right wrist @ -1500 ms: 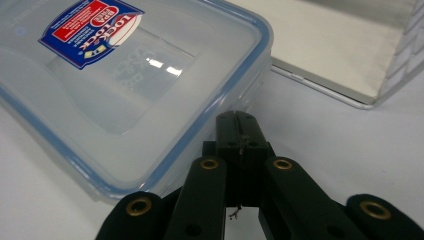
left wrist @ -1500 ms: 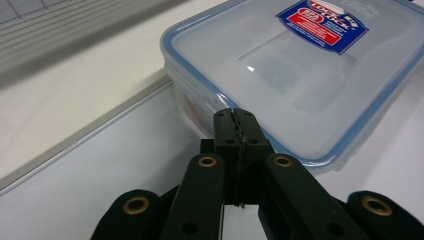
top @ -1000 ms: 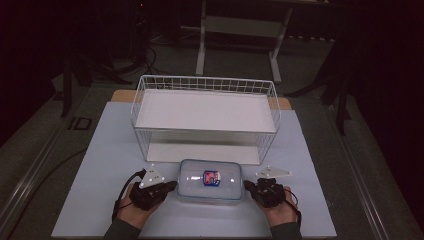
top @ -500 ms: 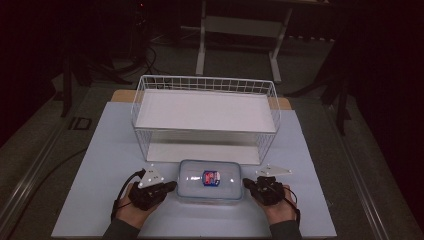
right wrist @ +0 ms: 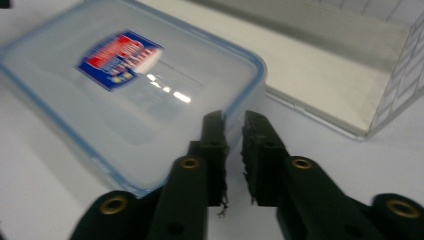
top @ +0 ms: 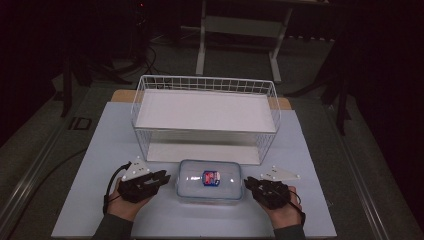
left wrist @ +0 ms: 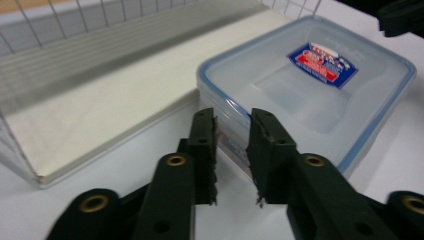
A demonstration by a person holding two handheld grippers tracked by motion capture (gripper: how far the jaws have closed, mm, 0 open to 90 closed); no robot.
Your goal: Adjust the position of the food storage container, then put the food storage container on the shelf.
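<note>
A clear plastic food box (top: 210, 181) with a blue-rimmed lid and a red-and-blue label is seen lying flat on the white table (top: 100, 150), near the front edge and just in front of the white wire basket (top: 205, 107). It is flanked by the two grippers, one at each short end.

The left gripper (top: 164, 178) is held at the left end of the box, pointed toward it. In the left gripper view its jaws have just been opening and are seen a small way apart, with a narrow gap between the pads. The jaw tips (left wrist: 232, 122) are placed right at the left wall of the box, just below the lid rim; whether they touch it cannot be told, and nothing is clamped between them.

The right gripper (top: 248, 184) is held at the right end of the box, likewise pointed inward. Its jaws have also just been opening and are parted slightly, a little less than those of the left. In the right gripper view the tips (right wrist: 234, 122) are seen against the near right corner of the box, with no part of the box pinched between the pads.
</note>
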